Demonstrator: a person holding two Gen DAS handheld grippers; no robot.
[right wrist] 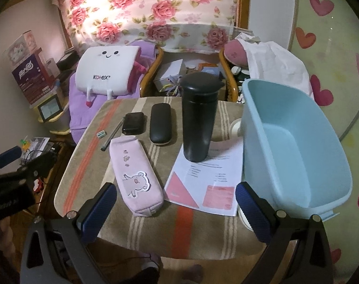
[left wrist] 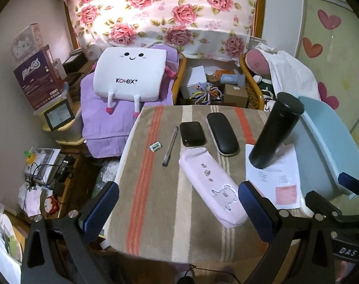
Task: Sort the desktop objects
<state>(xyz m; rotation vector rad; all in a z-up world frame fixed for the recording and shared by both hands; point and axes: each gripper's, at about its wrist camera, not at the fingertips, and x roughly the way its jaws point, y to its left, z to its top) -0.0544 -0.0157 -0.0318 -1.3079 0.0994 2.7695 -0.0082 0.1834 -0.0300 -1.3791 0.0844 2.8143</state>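
Observation:
On a striped cloth lie a pink pencil pouch [left wrist: 212, 185] [right wrist: 135, 176], a black glasses case [left wrist: 222, 133] [right wrist: 160, 123], a black power bank [left wrist: 192, 133] [right wrist: 133, 123], a pen [left wrist: 170, 145] [right wrist: 113, 133] and a small sharpener [left wrist: 155, 146] [right wrist: 101, 134]. A black flask [left wrist: 275, 130] [right wrist: 198, 116] stands on a paper sheet [left wrist: 276, 177] [right wrist: 208, 177]. A light blue tub [left wrist: 326, 149] [right wrist: 295, 142] stands at the right. My left gripper [left wrist: 179, 201] and right gripper [right wrist: 174, 198] are open and empty above the table's near edge.
Behind the table are a white Kotex cushion [left wrist: 129, 73] on purple bedding, a wicker basket [left wrist: 211, 85] of boxes, and a floral curtain. Boxes and a picture frame [left wrist: 57, 116] stand at the left. Cables and clutter lie on the floor to the left.

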